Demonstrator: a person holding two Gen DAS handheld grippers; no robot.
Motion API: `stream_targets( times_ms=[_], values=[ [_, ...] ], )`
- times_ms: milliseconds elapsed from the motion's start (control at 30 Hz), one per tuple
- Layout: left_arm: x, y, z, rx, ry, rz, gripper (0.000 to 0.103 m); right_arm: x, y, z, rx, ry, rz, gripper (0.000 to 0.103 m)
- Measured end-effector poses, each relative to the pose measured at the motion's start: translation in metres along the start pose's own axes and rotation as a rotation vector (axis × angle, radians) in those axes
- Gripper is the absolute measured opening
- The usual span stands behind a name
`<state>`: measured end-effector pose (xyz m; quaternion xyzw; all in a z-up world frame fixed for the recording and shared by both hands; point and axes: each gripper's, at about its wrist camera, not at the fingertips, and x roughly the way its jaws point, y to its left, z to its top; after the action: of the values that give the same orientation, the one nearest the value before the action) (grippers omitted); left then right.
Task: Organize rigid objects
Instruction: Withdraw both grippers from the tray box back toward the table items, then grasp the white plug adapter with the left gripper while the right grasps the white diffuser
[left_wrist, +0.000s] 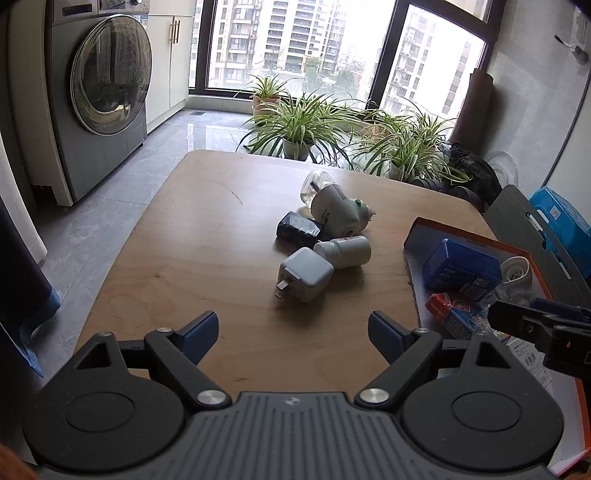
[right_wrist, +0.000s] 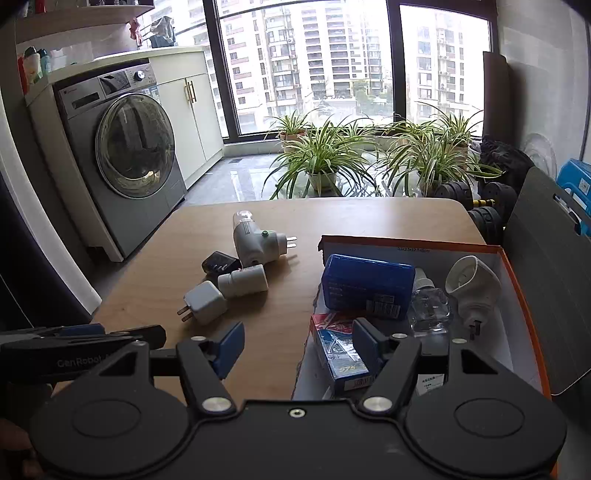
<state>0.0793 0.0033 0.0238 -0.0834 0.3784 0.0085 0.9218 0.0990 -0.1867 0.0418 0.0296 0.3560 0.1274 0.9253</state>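
Observation:
Four small items lie clustered on the wooden table (left_wrist: 207, 236): a white plug adapter (left_wrist: 305, 274), a white bottle (left_wrist: 345, 252), a black charger (left_wrist: 298, 228) and a white plug-in vaporizer (left_wrist: 334, 206) with a clear vial. My left gripper (left_wrist: 291, 332) stands open just short of the adapter, nothing between its fingers. My right gripper (right_wrist: 297, 345) is open too, straddling the near left wall of the orange-rimmed box (right_wrist: 524, 295). In that box sit a blue box (right_wrist: 367, 286), a red-and-blue pack (right_wrist: 338, 347), a clear vial (right_wrist: 430, 308) and a white plug-in device (right_wrist: 471, 284).
A washing machine (right_wrist: 125, 155) stands on the left, potted plants (right_wrist: 325, 155) along the window behind the table. Dumbbells (right_wrist: 480, 206), a dark panel (right_wrist: 546, 266) and a blue case (right_wrist: 576, 184) crowd the right side. The left gripper's arm (right_wrist: 74, 343) shows in the right wrist view.

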Motion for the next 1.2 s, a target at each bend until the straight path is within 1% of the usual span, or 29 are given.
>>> stream_targets(
  times_ms=[167, 367, 500, 667, 900, 1000, 1133, 1167, 1200],
  values=[
    [0.006, 0.005, 0.003, -0.005, 0.009, 0.004, 0.091, 0.005, -0.001, 0.001, 0.001, 0.006, 0.003, 0.078],
    [0.017, 0.008, 0.005, 0.016, 0.021, -0.006, 0.092, 0.009, -0.001, 0.001, 0.003, 0.011, 0.004, 0.078],
    [0.027, 0.008, 0.007, 0.053, 0.023, -0.024, 0.095, 0.014, -0.004, 0.0, 0.006, 0.015, 0.009, 0.078],
    [0.044, 0.009, 0.012, 0.119, 0.018, -0.052, 0.096, 0.017, -0.005, 0.0, 0.01, 0.016, 0.01, 0.078],
    [0.077, 0.012, 0.019, 0.197, 0.039, -0.105, 0.095, 0.028, -0.008, 0.003, 0.016, 0.026, 0.008, 0.078],
    [0.085, 0.012, 0.021, 0.237, 0.035, -0.128, 0.095, 0.033, -0.008, 0.005, 0.014, 0.031, 0.005, 0.078],
    [0.093, 0.014, 0.023, 0.271, 0.033, -0.169, 0.093, 0.043, -0.006, 0.011, 0.001, 0.04, 0.008, 0.078],
    [0.094, 0.014, 0.023, 0.274, 0.033, -0.179, 0.086, 0.045, -0.005, 0.013, -0.003, 0.041, 0.014, 0.078],
    [0.097, 0.015, 0.024, 0.281, 0.035, -0.189, 0.081, 0.048, -0.004, 0.016, -0.008, 0.043, 0.022, 0.078]
  ],
)
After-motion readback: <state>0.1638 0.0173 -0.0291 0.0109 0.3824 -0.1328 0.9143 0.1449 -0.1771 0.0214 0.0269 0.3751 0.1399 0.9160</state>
